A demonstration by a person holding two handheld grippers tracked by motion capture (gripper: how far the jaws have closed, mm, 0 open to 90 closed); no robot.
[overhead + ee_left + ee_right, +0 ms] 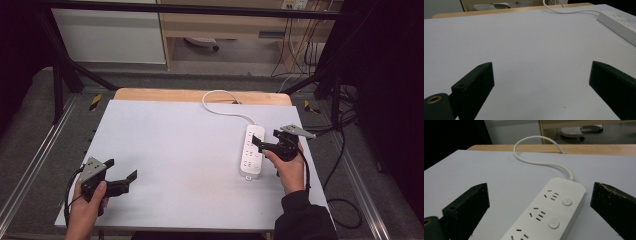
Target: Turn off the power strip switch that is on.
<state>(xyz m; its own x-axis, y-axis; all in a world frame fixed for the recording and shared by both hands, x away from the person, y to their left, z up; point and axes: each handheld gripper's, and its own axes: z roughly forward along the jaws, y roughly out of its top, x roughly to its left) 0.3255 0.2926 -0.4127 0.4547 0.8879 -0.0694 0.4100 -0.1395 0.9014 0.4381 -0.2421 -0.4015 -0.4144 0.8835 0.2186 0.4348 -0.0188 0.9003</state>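
While the left gripper [120, 177] rests at the near left corner of the grey mat [175, 150], its jaws stand wide apart with nothing between them; in the left gripper view they frame bare mat, and the white power strip [617, 23] lies well off toward the far right. Moving rightward across the open middle of the mat, nothing else lies there. Further right, the power strip [252, 151] lies lengthwise near the right edge, its white cord [222, 107] looping off the far side over the wooden table edge [200, 94]. Just beside it, on its right, the right gripper [267, 142] hovers in the person's hand, pointing at the strip's far half. Its jaws stand fully spread (as wide as they seem to go), and the right gripper view shows the strip [549, 212] lying between them, untouched by either pad. Every socket I can see looks empty, and no plug is in sight. As I read it, the strip sits flat and free on the mat, and any grasp or shift of it is not yet made.
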